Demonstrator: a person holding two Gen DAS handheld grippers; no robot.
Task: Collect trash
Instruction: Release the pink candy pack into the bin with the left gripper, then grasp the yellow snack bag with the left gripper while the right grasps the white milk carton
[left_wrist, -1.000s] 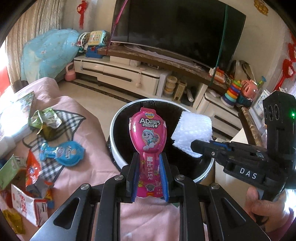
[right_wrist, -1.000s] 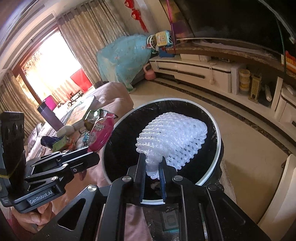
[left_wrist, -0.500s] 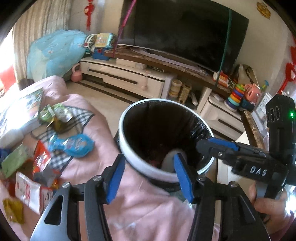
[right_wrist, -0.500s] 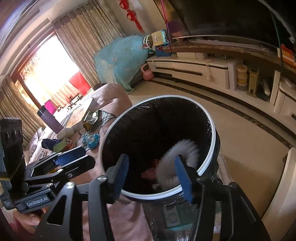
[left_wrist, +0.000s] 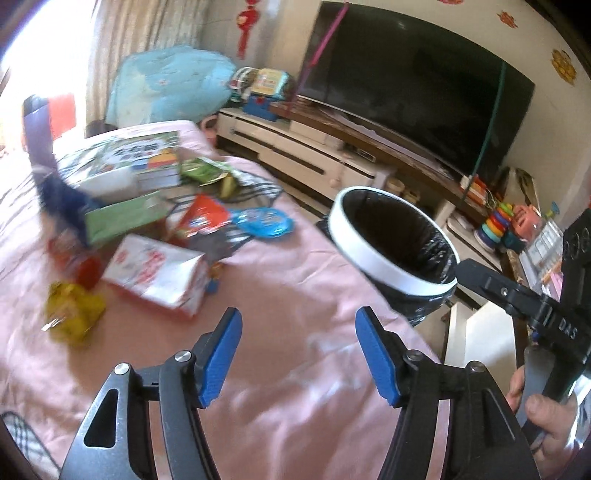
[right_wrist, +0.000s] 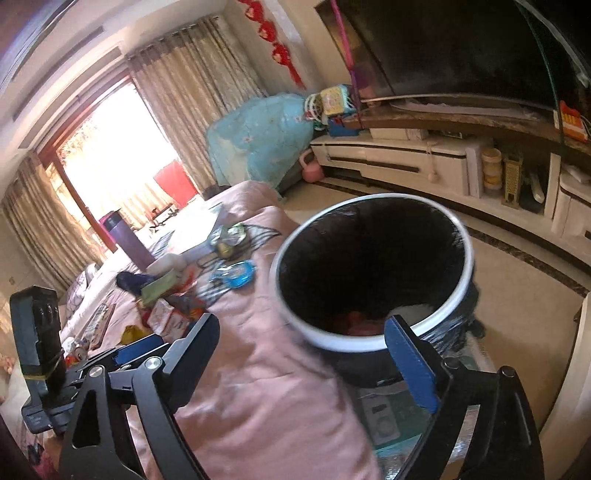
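A round bin with a white rim (left_wrist: 373, 264) and black liner stands beside the pink bed; it also shows in the right wrist view (right_wrist: 303, 328). Pink and white trash (right_wrist: 369, 323) lies at its bottom. My left gripper (left_wrist: 297, 354) is open and empty over the pink cover. My right gripper (right_wrist: 299, 354) is open and empty near the bin's rim. Trash lies on the bed: a white and red carton (left_wrist: 159, 273), a blue pouch (left_wrist: 264, 221), a red wrapper (left_wrist: 203, 218), a green box (left_wrist: 123, 218), a yellow wrapper (left_wrist: 72, 306) and green wrappers (left_wrist: 207, 171).
A purple bottle (right_wrist: 127, 240) and a picture book (left_wrist: 125, 155) lie on the pink bed (left_wrist: 288, 288). A TV (left_wrist: 413, 81) stands on a low white cabinet (left_wrist: 295, 155) across the floor. Toys (left_wrist: 498, 225) sit at the right.
Both grippers opened and dropped the pink pouch and the white foam net into the bin. The left gripper has swung left toward the trash on the bed.
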